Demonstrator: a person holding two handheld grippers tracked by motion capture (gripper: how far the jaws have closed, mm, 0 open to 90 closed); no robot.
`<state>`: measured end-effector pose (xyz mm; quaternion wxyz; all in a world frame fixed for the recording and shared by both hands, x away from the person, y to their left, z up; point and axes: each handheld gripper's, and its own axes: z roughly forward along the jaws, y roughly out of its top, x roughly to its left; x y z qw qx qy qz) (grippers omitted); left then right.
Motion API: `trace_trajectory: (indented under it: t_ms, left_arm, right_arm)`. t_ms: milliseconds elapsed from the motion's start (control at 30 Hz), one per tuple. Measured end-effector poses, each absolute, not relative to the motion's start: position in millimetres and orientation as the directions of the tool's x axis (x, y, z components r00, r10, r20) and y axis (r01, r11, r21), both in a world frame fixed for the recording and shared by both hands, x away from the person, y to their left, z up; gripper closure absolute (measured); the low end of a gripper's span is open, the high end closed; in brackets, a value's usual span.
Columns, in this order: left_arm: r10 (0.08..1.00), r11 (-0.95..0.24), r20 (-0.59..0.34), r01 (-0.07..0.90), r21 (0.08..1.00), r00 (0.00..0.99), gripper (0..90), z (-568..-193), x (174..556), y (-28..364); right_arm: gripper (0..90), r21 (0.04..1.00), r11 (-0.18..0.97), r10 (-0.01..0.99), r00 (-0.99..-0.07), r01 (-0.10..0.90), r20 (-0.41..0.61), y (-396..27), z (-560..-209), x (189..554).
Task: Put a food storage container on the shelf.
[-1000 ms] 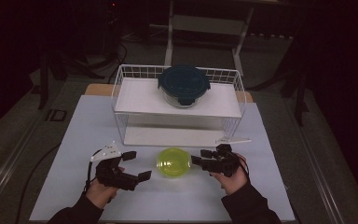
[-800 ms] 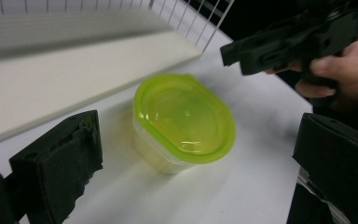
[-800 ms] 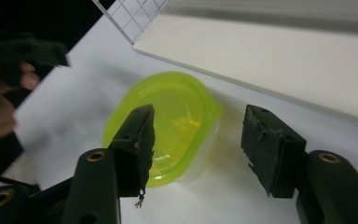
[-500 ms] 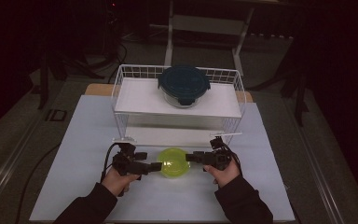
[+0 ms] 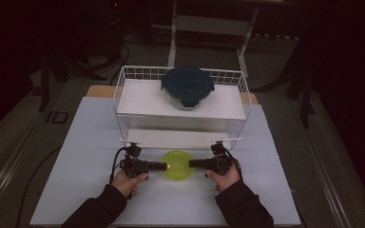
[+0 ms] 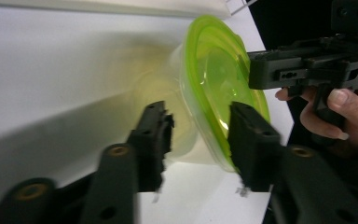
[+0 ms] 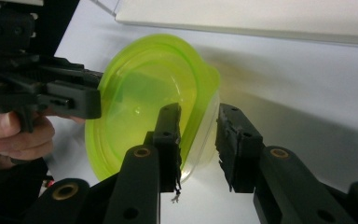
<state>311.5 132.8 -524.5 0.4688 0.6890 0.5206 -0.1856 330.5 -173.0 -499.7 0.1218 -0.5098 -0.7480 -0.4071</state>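
the lime-green lidded container (image 5: 177, 165) sits on the white worktop (image 5: 85, 142) just near of the white wire rack (image 5: 180, 102), between the two tongs. the left tongs (image 6: 198, 135) are parted wide, straddling its left rim without clamping. the right tongs (image 7: 198, 135) are parted too, one jaw over the lid, one beside the wall. a dark-lidded glass bowl (image 5: 187, 87) rests on the rack's top shelf.
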Motion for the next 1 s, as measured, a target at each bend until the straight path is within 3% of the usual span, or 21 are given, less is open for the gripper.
trace_trajectory:
  t_ms: [67, 367, 567, 1000]
  left_arm:
    - [0.542, -0.026, -0.744, 0.893, 0.450, 0.391, 69.2, -522.5, 310.5, 131.9]
    - [0.563, -0.056, -0.720, 0.888, 0.456, 0.405, 75.4, -515.6, 302.4, 130.9]
    - [0.585, -0.066, -0.698, 0.883, 0.465, 0.412, 79.9, -510.4, 295.1, 129.1]
    - [0.569, -0.089, -0.670, 0.845, 0.527, 0.477, 80.0, -490.4, 288.6, 128.9]
  right_arm:
    - [72.1, 0.481, 0.150, 0.662, -0.449, 0.864, 0.600, -171.9, -498.9, 329.0]
    - [76.8, 0.456, 0.158, 0.630, -0.445, 0.876, 0.636, -171.7, -495.9, 320.4]
    - [80.8, 0.490, 0.154, 0.650, -0.462, 0.858, 0.604, -170.7, -490.9, 313.2]
    - [80.9, 0.542, 0.175, 0.651, -0.510, 0.822, 0.563, -173.0, -472.9, 302.4]
